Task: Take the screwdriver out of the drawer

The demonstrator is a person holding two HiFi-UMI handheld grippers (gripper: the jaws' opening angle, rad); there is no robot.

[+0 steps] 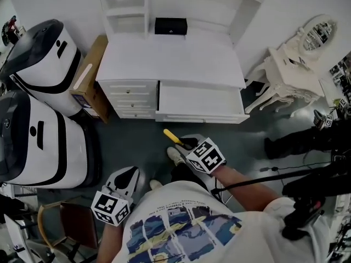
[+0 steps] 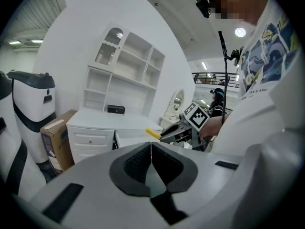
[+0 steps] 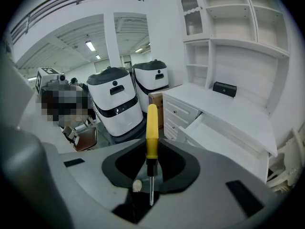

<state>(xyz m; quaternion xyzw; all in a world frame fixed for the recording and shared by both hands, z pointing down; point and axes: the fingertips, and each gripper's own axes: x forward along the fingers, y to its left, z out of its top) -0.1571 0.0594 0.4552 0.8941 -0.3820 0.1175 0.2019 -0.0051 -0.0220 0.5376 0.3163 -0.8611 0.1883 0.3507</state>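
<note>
R gripper point(image 3: 151, 163) was clamped on the screwdriver point(image 3: 151, 132), pads pressing it about where handle meets collar. The tool looked like this:

- Handle: plain yellow, smooth, round-ended, sticking out well past the jaw tips.
- Below the handle: a short black collar.
- Shaft: thin bare metal, running back btwn the jaws toward the gripper body.

In the head view the yellow end pointed toward the open drawer point(image 1: 200, 102). It was held over the grey floor in front of the drawer, clear of the front panel and not touching.

The drawer stood pulled out of the white desk point(image 1: 170, 59), w/ a small black box point(image 1: 170, 26) at the back of the desk top and a cardboard box point(image 1: 88, 78) leaning at the desk's left side.

L gripper point(image 2: 151, 159) had its jaws closed together w/ nothing btwn them. It was low at the person's left, well apart from the tool.
</note>
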